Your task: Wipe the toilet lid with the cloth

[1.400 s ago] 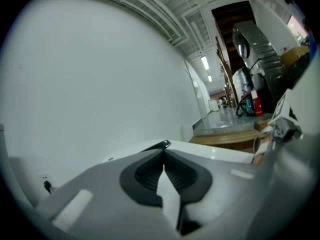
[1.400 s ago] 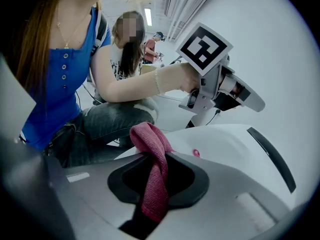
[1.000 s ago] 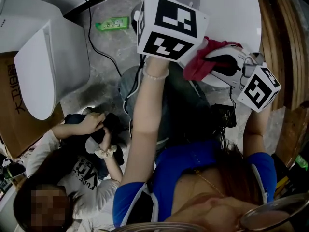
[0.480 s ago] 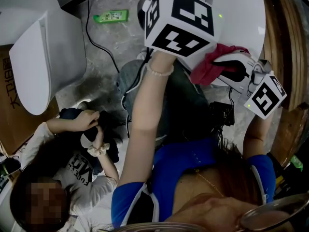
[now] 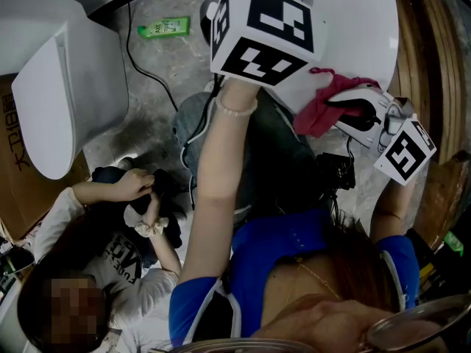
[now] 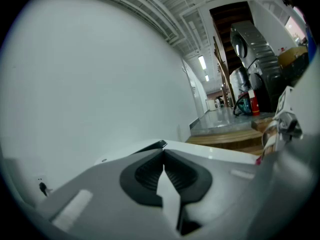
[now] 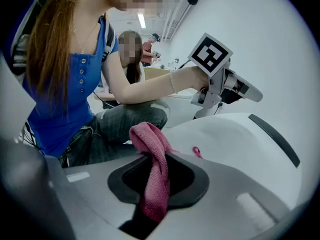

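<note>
Right gripper [image 7: 159, 170], centre right of head view, is clamping a pink cloth [image 7: 150, 139] bunched at the lower edge of the white toilet lid [image 5: 353, 20]. Left gripper [image 6: 163, 156], higher up, is pointing across the lid, jaws pressed together, nothing between. Green bottle [image 5: 163, 28] is lying on the floor, upper left; contents unreadable.

Blue top [image 5: 280, 259], jeans [image 5: 283, 160], beaded bracelet [image 5: 235, 109]

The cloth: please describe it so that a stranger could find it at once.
Find the large white toilet lid at the top of the head view. At its edge, the right gripper pinches the cloth, the only pinkish-red, crumpled thing there.
</note>
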Demonstrator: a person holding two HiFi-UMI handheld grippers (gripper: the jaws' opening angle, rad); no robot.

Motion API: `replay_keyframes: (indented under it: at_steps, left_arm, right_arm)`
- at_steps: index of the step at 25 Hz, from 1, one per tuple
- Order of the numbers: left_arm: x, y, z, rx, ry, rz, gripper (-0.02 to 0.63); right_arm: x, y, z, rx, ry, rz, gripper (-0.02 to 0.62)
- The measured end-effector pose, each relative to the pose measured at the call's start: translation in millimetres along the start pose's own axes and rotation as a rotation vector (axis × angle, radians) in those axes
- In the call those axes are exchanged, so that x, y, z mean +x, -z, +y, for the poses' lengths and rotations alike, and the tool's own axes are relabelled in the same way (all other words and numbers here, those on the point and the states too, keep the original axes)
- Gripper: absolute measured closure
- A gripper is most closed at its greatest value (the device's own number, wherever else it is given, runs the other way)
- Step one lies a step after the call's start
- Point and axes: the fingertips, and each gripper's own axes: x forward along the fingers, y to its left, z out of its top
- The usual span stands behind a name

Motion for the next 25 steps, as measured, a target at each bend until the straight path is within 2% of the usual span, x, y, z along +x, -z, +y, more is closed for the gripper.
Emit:
replay_keyframes:
  at_steps: [19,25]
  left_arm:
    - [0.2,-0.3,-4.0,0.005,0.001,0.007,0.603]
    - [-0.3,-1.9,-8.1,0.008,0.010,0.005,0.603]
  right_arm:
    - [-19.9,16.3,20.5,0.063,-0.017,0.012,0.525]
    - [-26.5,21.7,17.0,0.091,0.005,0.012,0.525]
